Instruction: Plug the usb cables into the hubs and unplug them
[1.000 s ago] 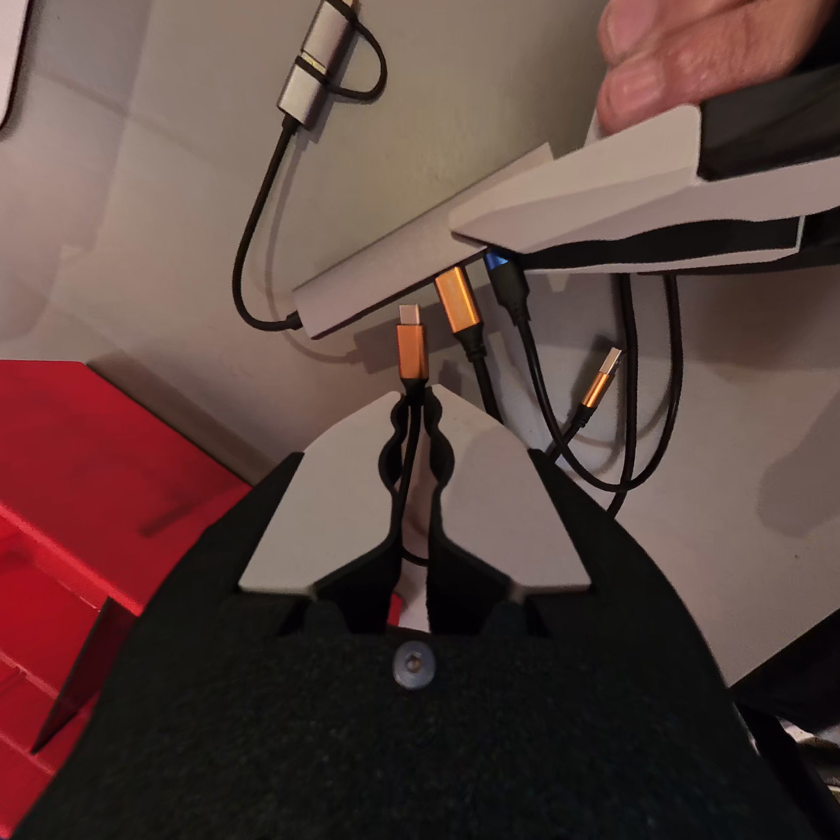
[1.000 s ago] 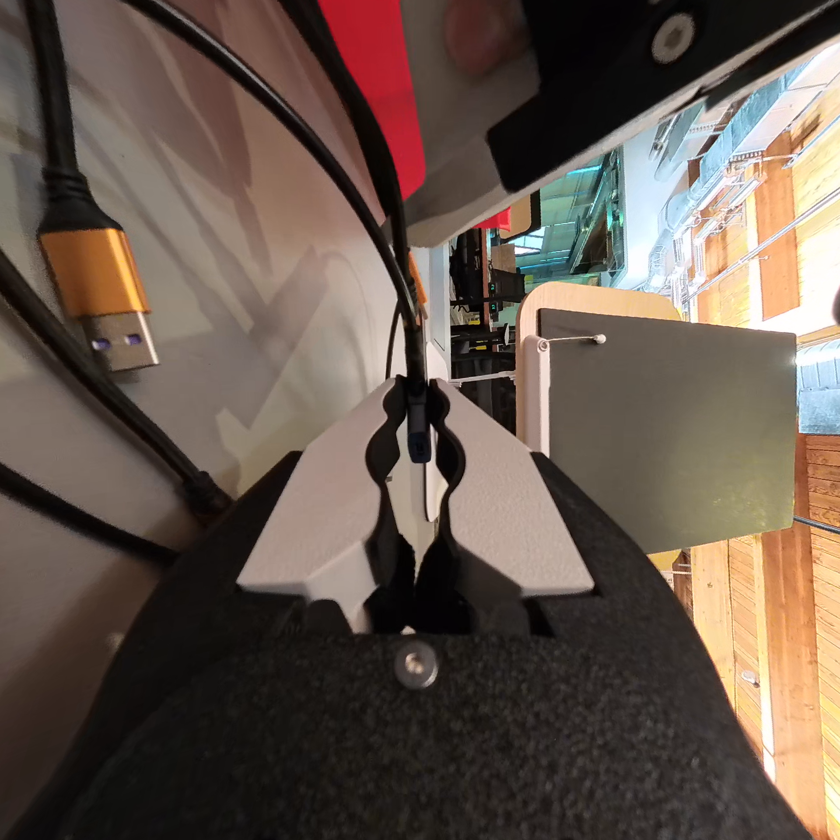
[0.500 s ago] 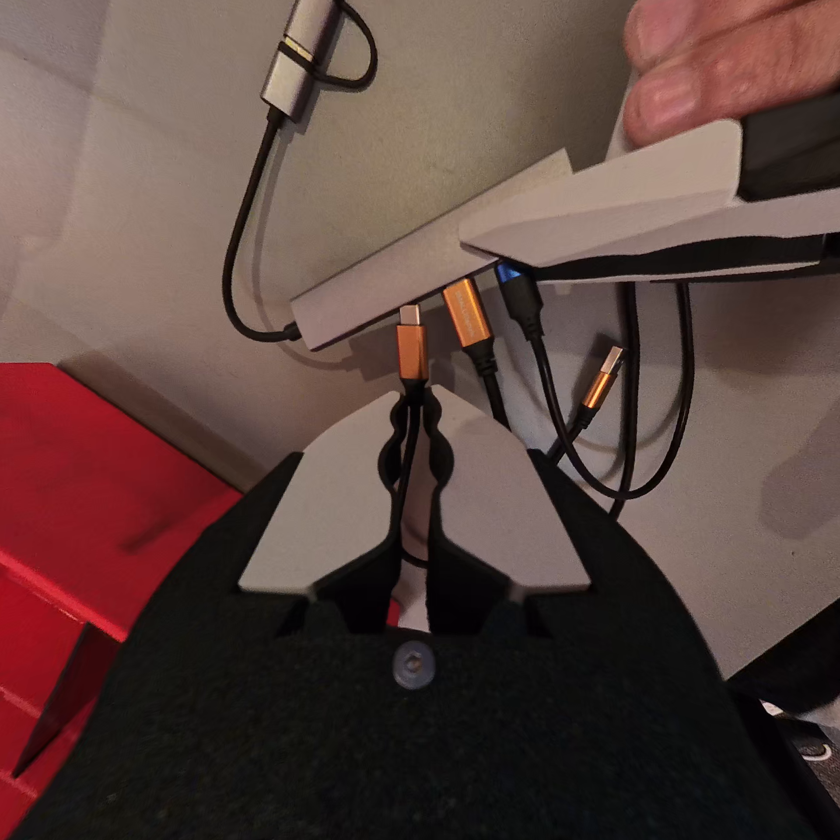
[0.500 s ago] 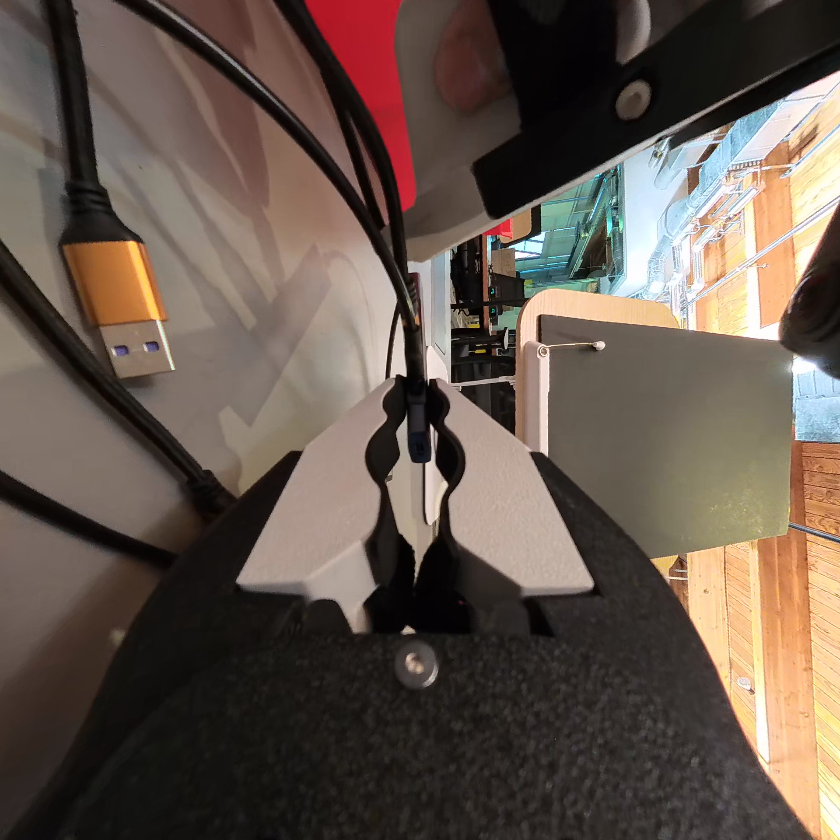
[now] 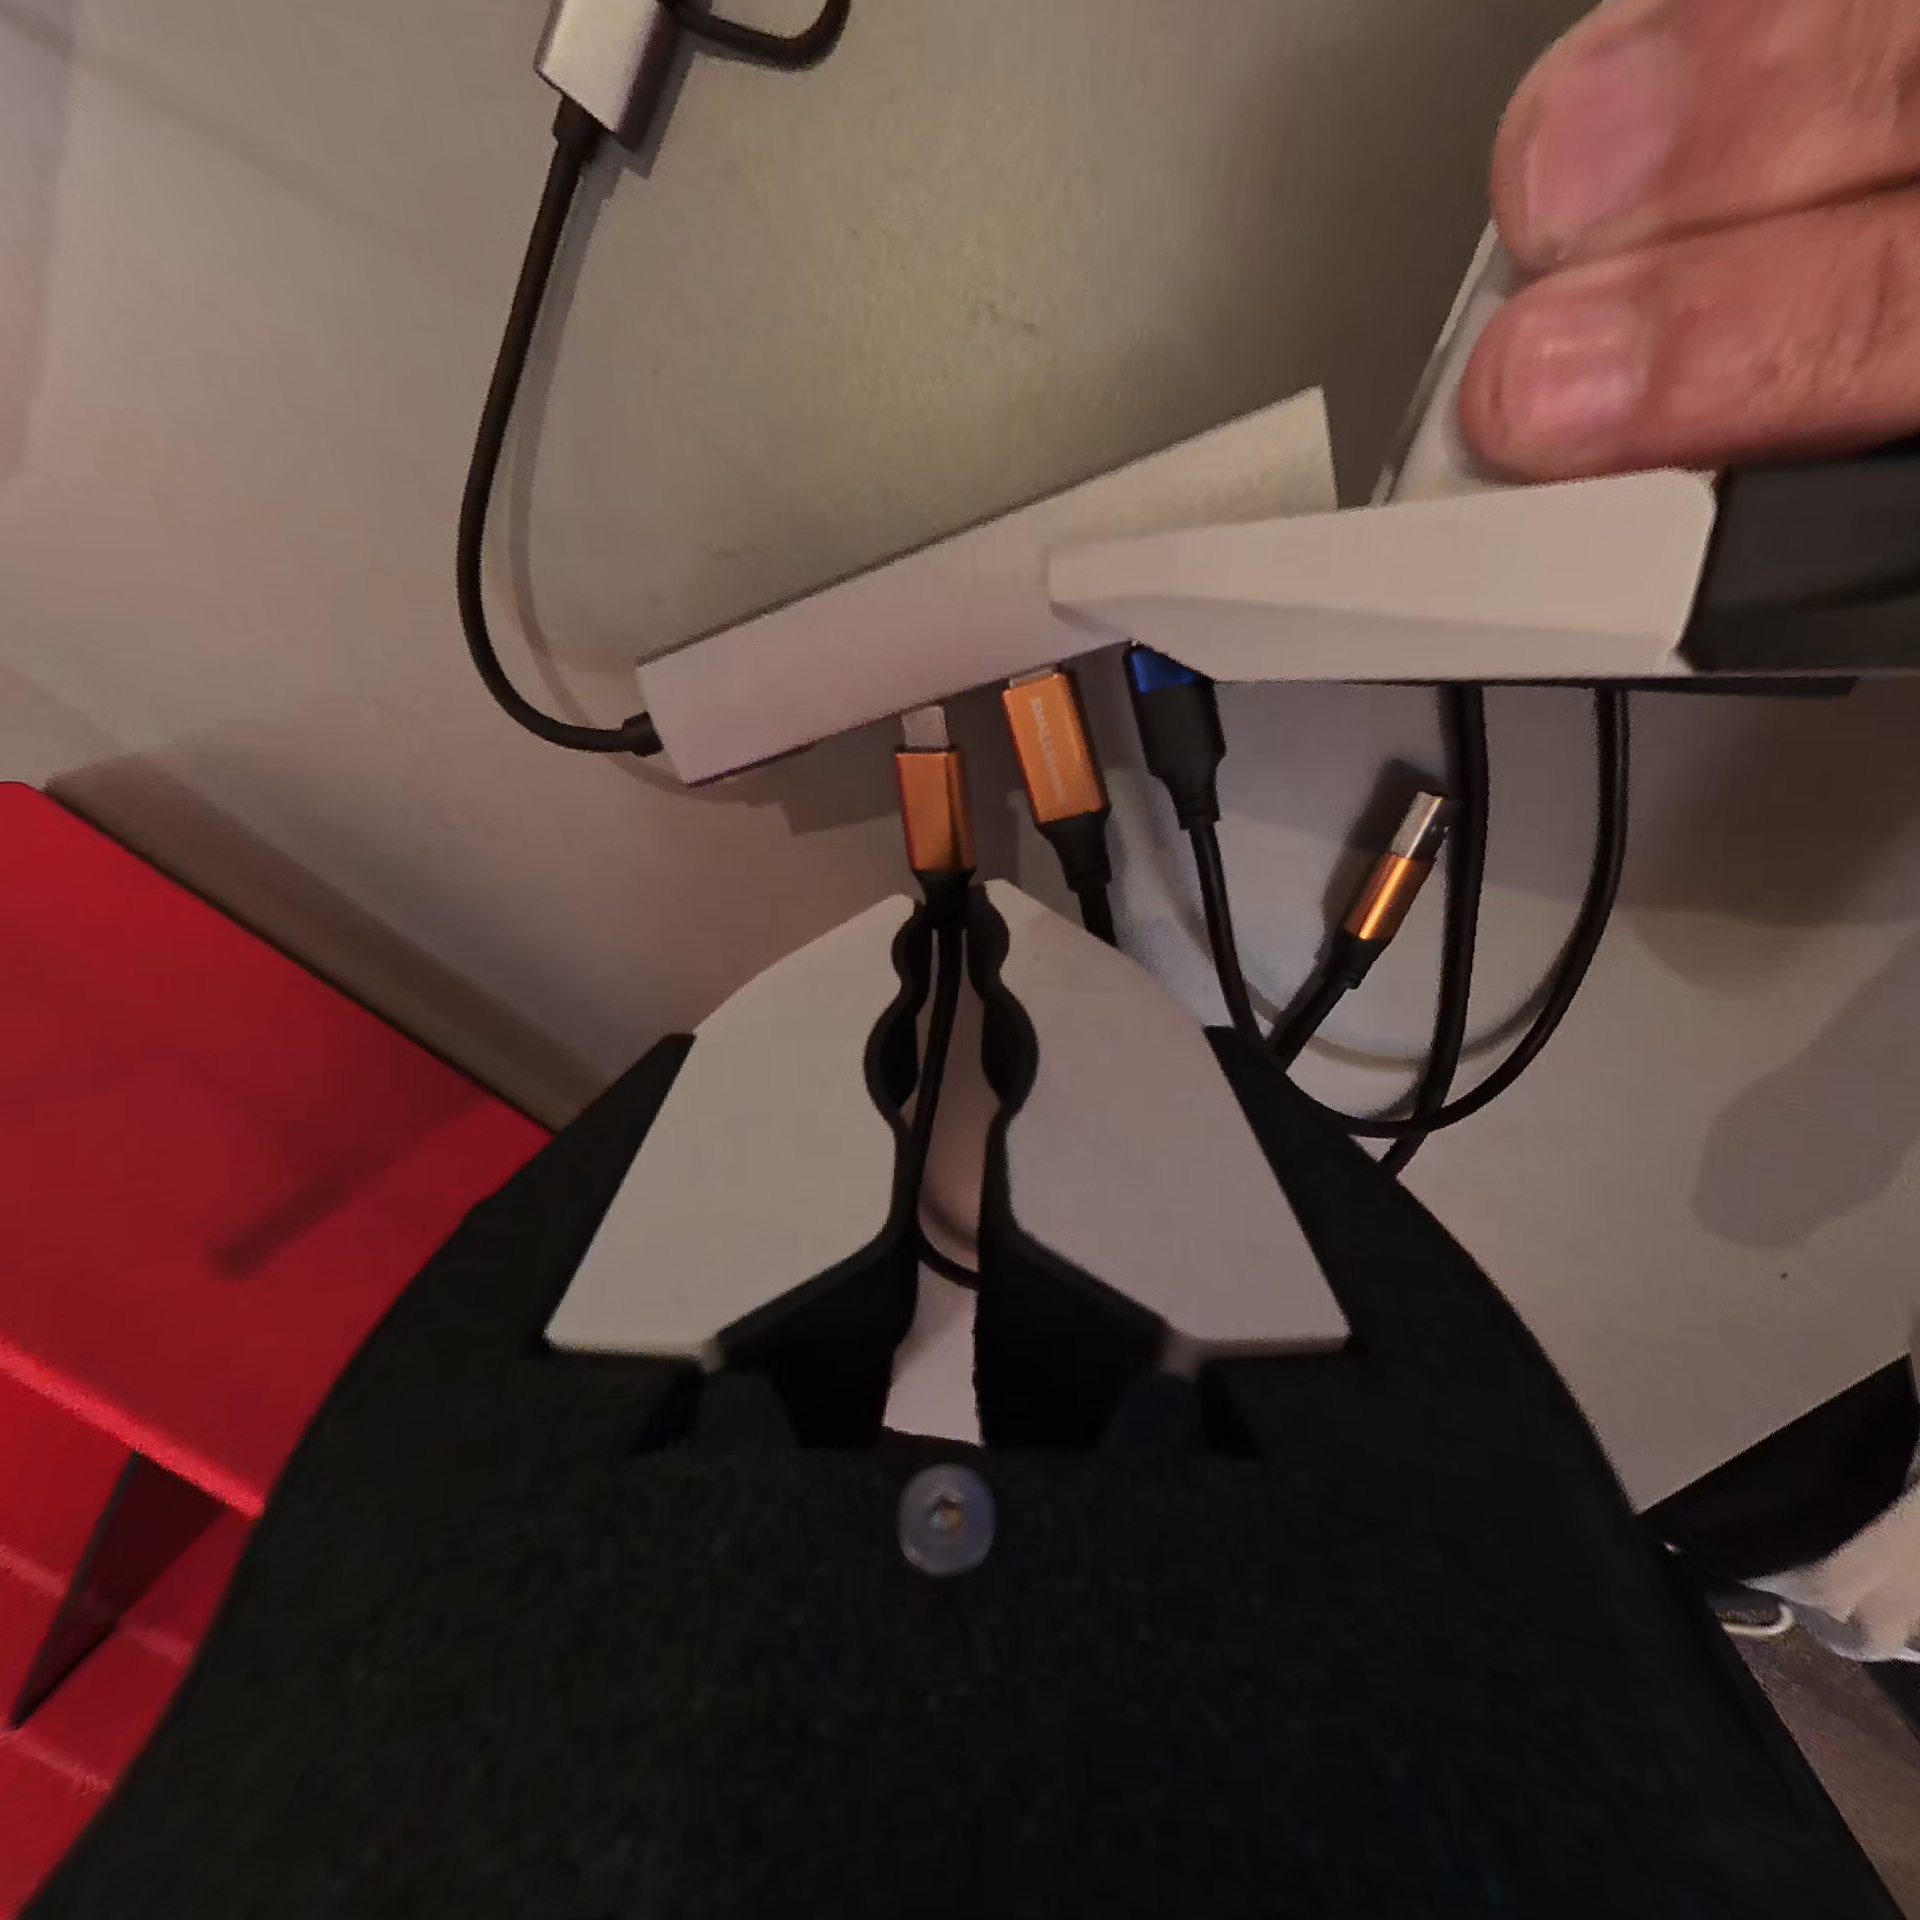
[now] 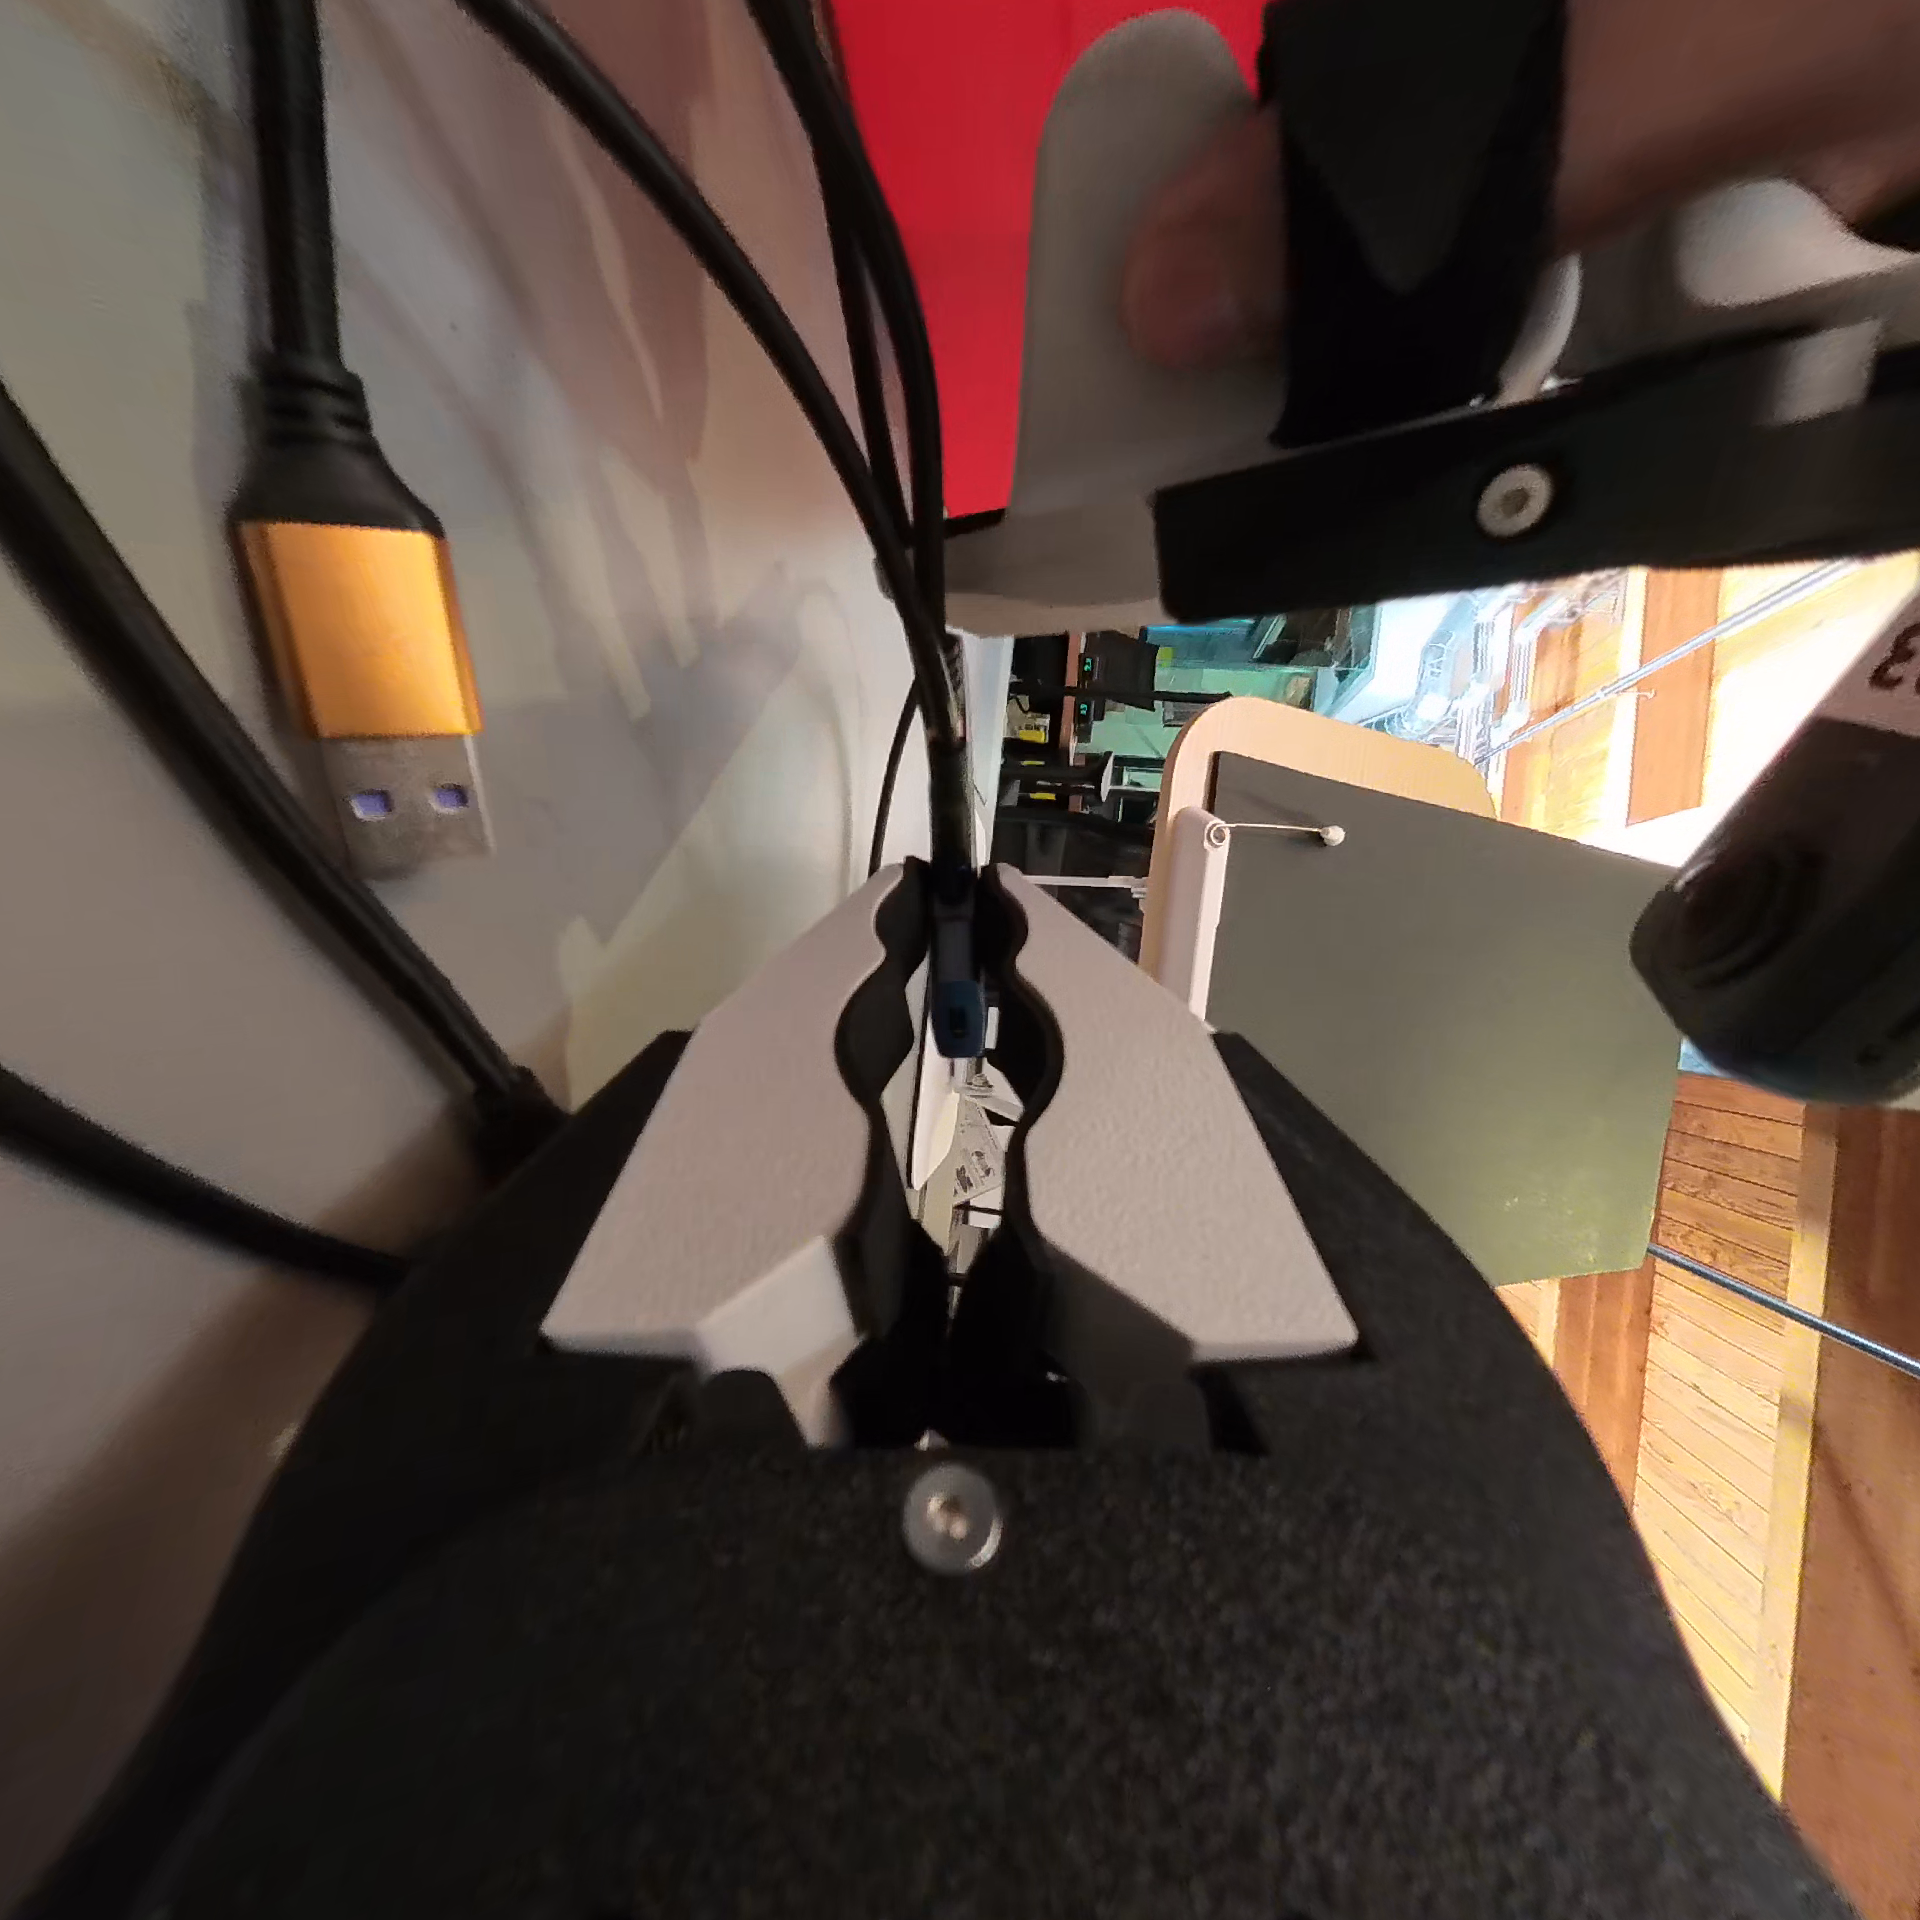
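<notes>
Closer now than a second ago, the small orange plug [image 5: 932, 808] has its metal tip at the grey hub [image 5: 914, 644]. Left gripper [image 5: 948, 902] pinches its cable. Two plugs sit in the hub: one orange [image 5: 1049, 764], one blue-black [image 5: 1174, 717]. A fourth plug [image 5: 1397, 862] lies loose. Right gripper [image 6: 948, 883] clamps the hub's edge beside the blue-black plug.

Red bin [image 5: 208, 1091] at 9 o'clock in the left wrist view, resting on the pale tabletop [image 5: 1039, 312]; a shoe [image 5: 1756, 1621] on the floor shows at 4 o'clock past the table edge. Right wrist view: dark grey panel [image 6: 1434, 1039] with a light wood frame at 3 o'clock, wood-slat surface [image 6: 1714, 1403] at 4 o'clock beside it.
</notes>
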Demonstrator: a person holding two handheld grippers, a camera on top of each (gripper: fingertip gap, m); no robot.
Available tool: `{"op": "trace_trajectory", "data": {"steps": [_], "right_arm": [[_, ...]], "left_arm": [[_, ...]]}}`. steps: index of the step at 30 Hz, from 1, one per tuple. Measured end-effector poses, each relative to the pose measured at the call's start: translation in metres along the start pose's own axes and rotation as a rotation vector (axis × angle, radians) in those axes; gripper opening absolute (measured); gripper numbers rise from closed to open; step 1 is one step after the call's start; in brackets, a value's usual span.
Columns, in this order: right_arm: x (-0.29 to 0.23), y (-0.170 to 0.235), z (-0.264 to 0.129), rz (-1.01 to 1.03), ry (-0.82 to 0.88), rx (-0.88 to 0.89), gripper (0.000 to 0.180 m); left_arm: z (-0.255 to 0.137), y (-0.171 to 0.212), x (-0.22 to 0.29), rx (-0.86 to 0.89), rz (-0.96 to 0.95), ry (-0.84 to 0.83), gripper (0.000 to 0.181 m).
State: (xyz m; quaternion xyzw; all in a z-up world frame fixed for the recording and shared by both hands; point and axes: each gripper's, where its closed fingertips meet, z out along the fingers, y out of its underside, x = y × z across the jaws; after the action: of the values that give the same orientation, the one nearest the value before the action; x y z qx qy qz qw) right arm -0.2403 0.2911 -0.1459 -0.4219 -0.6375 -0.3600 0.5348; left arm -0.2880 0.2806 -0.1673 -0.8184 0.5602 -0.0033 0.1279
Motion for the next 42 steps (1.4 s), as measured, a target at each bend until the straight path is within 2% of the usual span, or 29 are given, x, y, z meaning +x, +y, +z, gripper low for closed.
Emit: {"op": "trace_trajectory", "data": {"steps": [6,14,21,29,31,32,36,39,42], "right_arm": [[-0.002,0.0,0.0,-0.022,-0.003,-0.017,0.008],[0.0,0.001,0.0,0.004,0.001,-0.012,0.008],[0.016,-0.006,-0.008,0.101,0.05,0.098,0.008],[0.033,-0.004,-0.014,0.112,0.121,0.165,0.008],[0.042,-0.002,-0.019,0.139,0.152,0.194,0.008],[0.048,-0.001,-0.022,0.184,0.166,0.213,0.008],[0.073,-0.011,-0.047,0.497,0.135,0.462,0.008],[0.094,-0.009,-0.061,0.733,0.097,0.611,0.008],[0.108,0.001,-0.067,0.938,0.065,0.699,0.007]], "left_arm": [[0.002,-0.002,0.001,-0.04,0.026,-0.077,0.006],[-0.003,-0.007,-0.001,-0.028,0.026,-0.089,0.006],[-0.018,-0.02,-0.007,0.136,-0.061,-0.035,0.006],[-0.041,-0.024,-0.004,0.321,-0.131,0.068,0.006],[-0.059,-0.029,-0.006,0.416,-0.177,0.129,0.008],[-0.073,-0.032,-0.01,0.48,-0.205,0.155,0.016],[-0.148,-0.036,-0.043,0.784,-0.305,0.179,0.034],[-0.205,-0.039,-0.04,1.081,-0.297,0.31,0.034],[-0.237,-0.03,-0.01,1.309,-0.173,0.467,0.028]]}}
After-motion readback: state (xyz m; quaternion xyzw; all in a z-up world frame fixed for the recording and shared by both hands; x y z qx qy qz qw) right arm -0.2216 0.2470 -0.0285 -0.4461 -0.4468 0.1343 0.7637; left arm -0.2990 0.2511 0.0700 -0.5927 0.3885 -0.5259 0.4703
